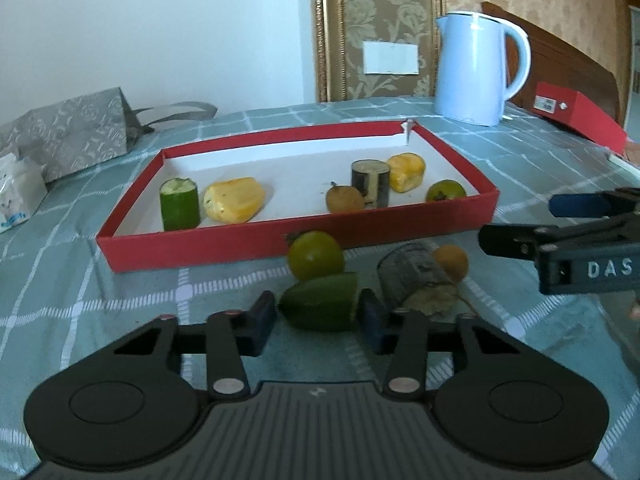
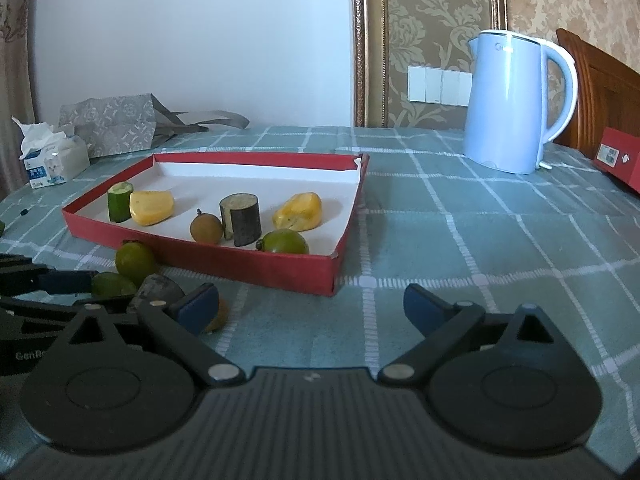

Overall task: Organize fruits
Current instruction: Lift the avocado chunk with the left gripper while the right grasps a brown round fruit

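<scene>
Left gripper (image 1: 320,320): blue pads set either side of the green cucumber piece (image 1: 320,306), which lies on its side on the checked tablecloth (image 1: 120,300). Pads close against both ends; firm contact cannot be confirmed, so treat as closing on, not yet lifted. Straddling the piece end to end, presumably to clamp the flat cut faces, not the rounded skin.

Right gripper (image 2: 310,308): spread wide, nothing between the fingers, held low over bare cloth just short of the red tray (image 2: 280,270) (likely parked clear of the left side's working area).

Tray contents, left to right in the left wrist view: upright cucumber stub (image 1: 179,204), yellow jackfruit pod (image 1: 234,199), brown longan (image 1: 345,199), dark eggplant section (image 1: 370,184), second yellow pod (image 1: 406,172), green round fruit (image 1: 445,191).

Outside, just in front of the tray wall: green round fruit (image 1: 315,255), tipped eggplant section (image 1: 412,280), longan (image 1: 451,263). All bunched touching or nearly so; expect neighbours to shift on lift.

Kettle (image 1: 476,68) well behind, no obstruction.
</scene>
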